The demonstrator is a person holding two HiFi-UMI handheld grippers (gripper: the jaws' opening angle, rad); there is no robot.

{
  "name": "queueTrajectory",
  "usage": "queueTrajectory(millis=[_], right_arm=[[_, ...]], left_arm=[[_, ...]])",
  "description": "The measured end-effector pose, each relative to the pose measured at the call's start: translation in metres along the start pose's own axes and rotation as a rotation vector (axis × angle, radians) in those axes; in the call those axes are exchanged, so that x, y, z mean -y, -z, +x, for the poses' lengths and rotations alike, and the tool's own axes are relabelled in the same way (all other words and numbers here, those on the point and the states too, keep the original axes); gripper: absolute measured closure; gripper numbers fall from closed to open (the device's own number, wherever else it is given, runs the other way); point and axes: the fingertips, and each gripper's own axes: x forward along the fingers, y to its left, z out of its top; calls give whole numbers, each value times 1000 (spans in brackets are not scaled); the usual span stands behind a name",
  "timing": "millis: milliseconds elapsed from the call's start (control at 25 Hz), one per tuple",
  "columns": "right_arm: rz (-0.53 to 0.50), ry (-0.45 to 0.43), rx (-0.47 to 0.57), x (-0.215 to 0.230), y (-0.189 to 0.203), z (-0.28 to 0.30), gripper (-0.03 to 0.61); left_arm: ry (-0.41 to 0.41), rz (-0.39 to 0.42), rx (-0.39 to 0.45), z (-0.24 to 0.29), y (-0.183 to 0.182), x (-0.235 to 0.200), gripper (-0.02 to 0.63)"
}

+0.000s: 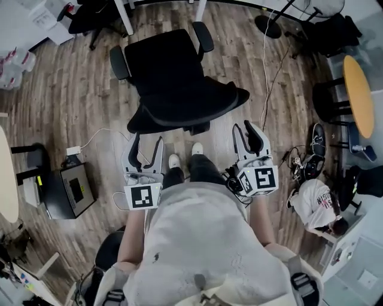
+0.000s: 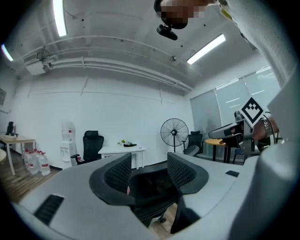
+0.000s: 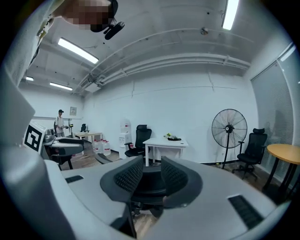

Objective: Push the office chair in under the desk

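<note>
The black office chair point(image 1: 170, 77) stands on the wood floor just ahead of me, its curved backrest point(image 1: 191, 110) toward me and its seat facing the white desk legs point(image 1: 127, 15) at the top edge. My left gripper point(image 1: 145, 145) is level, open and empty, a short gap from the backrest's lower left. My right gripper point(image 1: 251, 134) is open and empty too, just off the backrest's right end. Through the left gripper point(image 2: 150, 168) I see the chair point(image 2: 151, 187) close between the jaws and the white desk point(image 2: 123, 151) beyond. The right gripper point(image 3: 151, 174) frames the chair point(image 3: 149, 186) and desk point(image 3: 166, 142).
Another black chair point(image 1: 90, 21) sits at top left, a fan base point(image 1: 267, 27) and cable point(image 1: 266, 77) at top right. A round yellow table point(image 1: 359, 95) and stools are at the right, a black box point(image 1: 75, 190) on the floor at left. A person point(image 3: 60, 123) stands far off.
</note>
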Motion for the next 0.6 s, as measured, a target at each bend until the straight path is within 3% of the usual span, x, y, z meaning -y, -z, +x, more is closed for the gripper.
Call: queueTrajectory(millis=[240, 440, 600], right_arm=[[-77, -50, -80, 56, 17, 42, 442], [-34, -115, -104, 122, 23, 77, 426], [-76, -171, -110, 130, 23, 98, 420]], left_arm=[[-114, 13, -60, 32, 20, -1, 371], [-209, 52, -106, 66, 34, 17, 368], [-265, 51, -143, 64, 53, 11, 357]])
